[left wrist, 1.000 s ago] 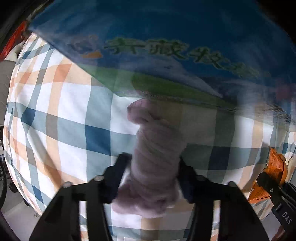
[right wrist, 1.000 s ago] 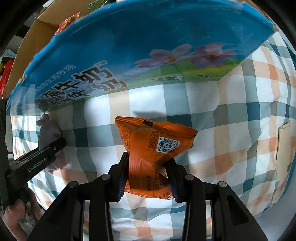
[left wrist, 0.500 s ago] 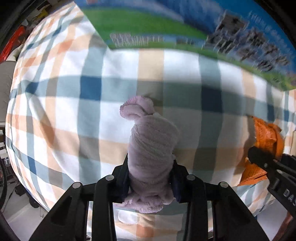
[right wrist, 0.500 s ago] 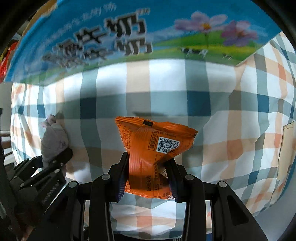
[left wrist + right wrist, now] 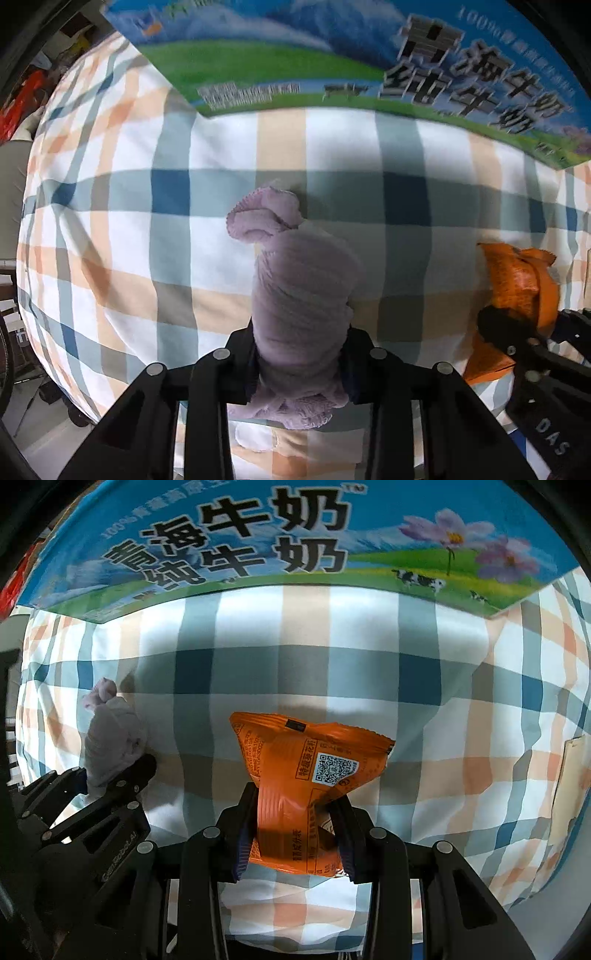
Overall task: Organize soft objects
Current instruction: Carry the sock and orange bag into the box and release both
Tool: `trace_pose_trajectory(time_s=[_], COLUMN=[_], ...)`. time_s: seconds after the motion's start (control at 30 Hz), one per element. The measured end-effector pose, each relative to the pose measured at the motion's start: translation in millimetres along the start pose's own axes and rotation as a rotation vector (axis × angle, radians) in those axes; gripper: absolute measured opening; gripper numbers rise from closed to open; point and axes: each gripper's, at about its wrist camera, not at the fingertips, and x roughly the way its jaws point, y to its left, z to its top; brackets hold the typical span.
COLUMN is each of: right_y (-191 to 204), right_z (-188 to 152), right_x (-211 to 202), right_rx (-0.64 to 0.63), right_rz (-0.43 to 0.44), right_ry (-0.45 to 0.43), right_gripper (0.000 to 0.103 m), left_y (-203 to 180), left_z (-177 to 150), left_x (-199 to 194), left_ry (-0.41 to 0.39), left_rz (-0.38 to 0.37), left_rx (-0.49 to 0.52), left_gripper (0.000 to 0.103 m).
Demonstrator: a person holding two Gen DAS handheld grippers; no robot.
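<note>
- Between the left gripper's (image 5: 299,354) jaws, which have just been closing, a rolled lilac sock (image 5: 301,295) is pinched.
- Beyond both jaws stands the blue milk carton box (image 5: 258,535), printed 青海牛奶 纯牛奶.
- Right gripper (image 5: 295,834) clamps an orange snack packet (image 5: 306,768) bearing a QR code.
- Both seem lifted, neither yet stowed, over the plaid cloth (image 5: 406,701).

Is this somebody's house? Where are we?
Probably a home, maybe a bedroom or storeroom. A checked cloth like a bedsheet covers a soft surface, a big milk carton box stands on it, and household clutter sits at the edge.
</note>
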Motion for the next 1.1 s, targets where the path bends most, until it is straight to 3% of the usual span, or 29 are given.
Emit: trace_pose_trajectory(time_s=[0.23, 0.5, 0.73, 0.93, 1.1], right_y=[-9, -21, -27, -25, -24], right_z=[1, -14, -11, 38, 88], right_x=[-36, -108, -179, -228, -224], right_rx=[-0.014, -0.027, -0.025, -0.022, -0.032], right_rz=[0.016, 0.083, 0.150, 0.148, 0.117], right_ry=[-0.044, -0.147, -0.275, -0.379, -0.370], right_gripper=[0.038, 0.038, 0.038, 0.038, 0.038], left_y=[9, 21, 17, 22, 31], left_z=[-4, -2, 47, 94, 140], left_x=[-50, -133, -206, -226, -205], left_ry=[-0.078, -0.218, -0.343, -0.403, -0.341], left_rz=[-0.043, -0.124, -0.197, -0.190, -0.211], left_rx=[-0.001, 0.012, 0.042, 0.060, 0.033], left_gripper=[0.031, 0.031, 0.031, 0.031, 0.031])
